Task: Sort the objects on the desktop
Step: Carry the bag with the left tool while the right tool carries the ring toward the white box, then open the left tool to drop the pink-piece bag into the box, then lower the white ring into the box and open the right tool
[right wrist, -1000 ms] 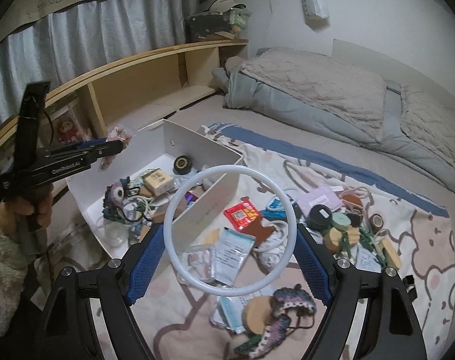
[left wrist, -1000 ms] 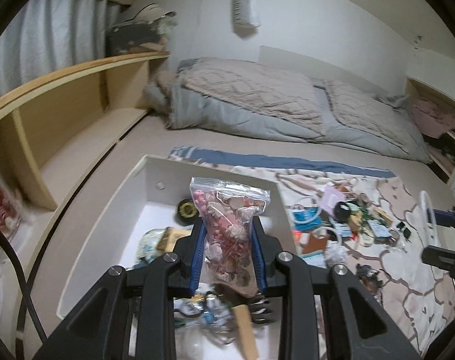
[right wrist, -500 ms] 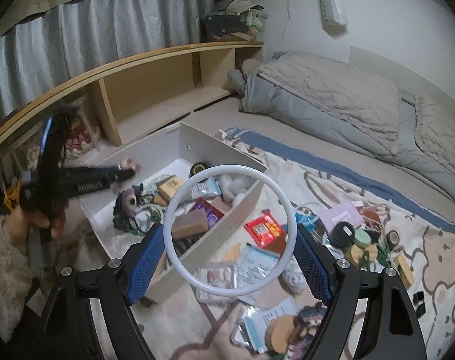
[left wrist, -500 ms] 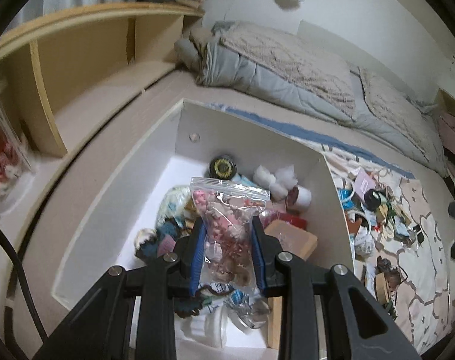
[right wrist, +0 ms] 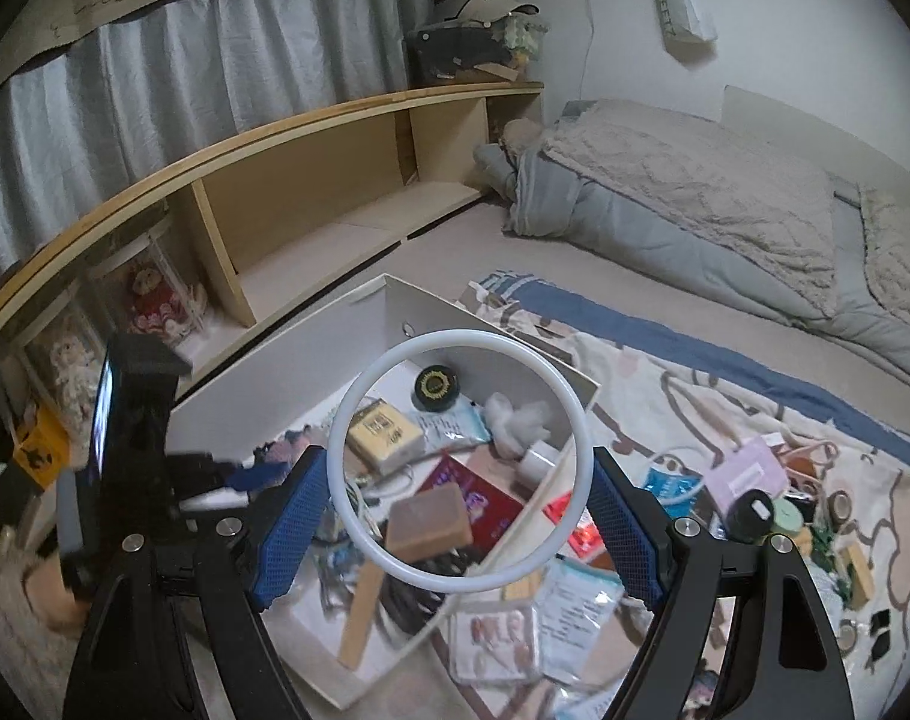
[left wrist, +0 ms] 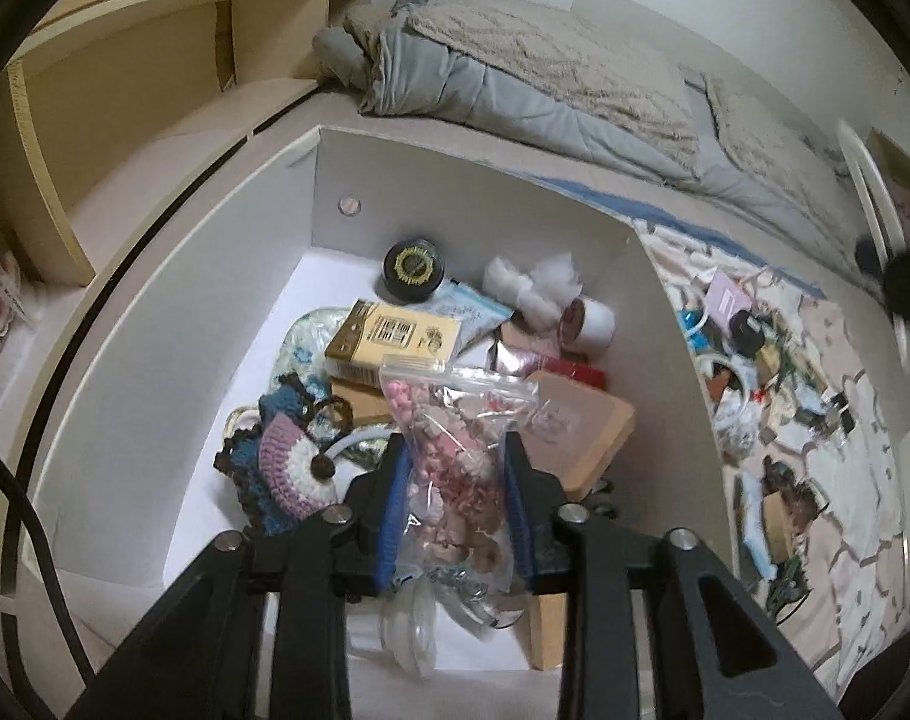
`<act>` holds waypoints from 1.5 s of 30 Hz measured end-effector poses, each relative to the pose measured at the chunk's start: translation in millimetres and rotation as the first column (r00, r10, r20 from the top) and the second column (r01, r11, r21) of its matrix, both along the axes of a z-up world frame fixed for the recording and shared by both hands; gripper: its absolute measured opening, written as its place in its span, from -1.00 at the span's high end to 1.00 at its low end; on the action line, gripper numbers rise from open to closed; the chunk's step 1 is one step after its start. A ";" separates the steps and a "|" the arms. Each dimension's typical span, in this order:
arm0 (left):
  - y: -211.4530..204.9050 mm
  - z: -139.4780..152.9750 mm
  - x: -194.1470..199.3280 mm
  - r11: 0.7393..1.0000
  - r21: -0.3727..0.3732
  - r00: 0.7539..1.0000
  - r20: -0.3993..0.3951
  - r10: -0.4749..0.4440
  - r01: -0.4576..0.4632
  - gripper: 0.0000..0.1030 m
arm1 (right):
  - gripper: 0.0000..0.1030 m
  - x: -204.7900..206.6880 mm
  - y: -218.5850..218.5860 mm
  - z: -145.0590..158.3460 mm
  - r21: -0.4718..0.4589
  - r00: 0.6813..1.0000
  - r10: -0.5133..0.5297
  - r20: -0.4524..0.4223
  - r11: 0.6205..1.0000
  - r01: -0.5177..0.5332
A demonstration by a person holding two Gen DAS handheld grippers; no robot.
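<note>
Your left gripper point(left wrist: 455, 504) is clamped on a clear zip bag point(left wrist: 458, 450) of pink bits, which stands up between the blue pads above the clutter in the white box point(left wrist: 155, 324). Your right gripper point(right wrist: 458, 516) pinches a white ring point(right wrist: 359, 396) upright between its wide-set fingers, over the box's near edge.

Pinks, whites and blues in a white box

The white box point(left wrist: 173, 324) holds a clear bag point(left wrist: 455, 450) of pink and cream bits, a black tin point(left wrist: 413, 264) with a gold emblem, a tan carton point(left wrist: 392, 339), a lilac-and-teal crochet piece point(left wrist: 287, 462); the ring point(right wrist: 458, 471) is white, the tongs' pads point(right wrist: 287, 519) blue mesh.
</note>
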State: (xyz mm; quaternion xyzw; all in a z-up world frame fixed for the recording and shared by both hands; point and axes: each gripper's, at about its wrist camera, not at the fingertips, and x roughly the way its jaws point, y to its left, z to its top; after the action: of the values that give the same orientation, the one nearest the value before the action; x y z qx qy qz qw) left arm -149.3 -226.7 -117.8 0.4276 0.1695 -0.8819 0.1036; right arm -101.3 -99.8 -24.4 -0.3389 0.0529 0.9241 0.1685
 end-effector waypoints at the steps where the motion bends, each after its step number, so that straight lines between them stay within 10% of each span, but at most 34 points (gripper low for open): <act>1: 0.5 -1.4 0.6 1.000 -0.010 1.000 0.003 -0.003 0.003 -0.19 | -0.63 -5.0 1.4 -1.4 -0.011 1.000 -0.001 -0.002 1.000 0.001; 15: -20.0 31.5 22.5 0.988 -0.142 0.988 -0.146 0.041 -0.062 -0.36 | -0.63 -53.6 13.5 -59.3 -0.070 0.991 0.021 0.134 0.997 -0.012; 32: -45.1 34.6 35.5 0.987 -0.073 0.974 -0.187 0.127 -0.143 -0.43 | -0.68 -86.4 -10.2 -122.1 0.040 0.899 0.116 0.422 0.988 -0.146; 34: -44.8 34.7 36.0 0.987 -0.074 0.974 -0.189 0.127 -0.143 -0.48 | -1.00 -86.6 -11.6 -121.4 0.062 0.903 0.114 0.414 0.986 -0.153; 45: -35.0 38.9 33.5 0.989 -0.102 0.977 -0.196 0.083 -0.104 -0.49 | -1.00 -65.3 -3.9 -94.6 0.064 0.965 0.090 0.246 0.992 -0.109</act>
State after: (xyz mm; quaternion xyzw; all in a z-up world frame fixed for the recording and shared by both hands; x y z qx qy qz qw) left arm -115.8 -261.7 -79.0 0.3259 0.1492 -0.9211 0.1520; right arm -166.7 -103.7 -119.0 -0.4448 -0.0210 0.8844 0.1401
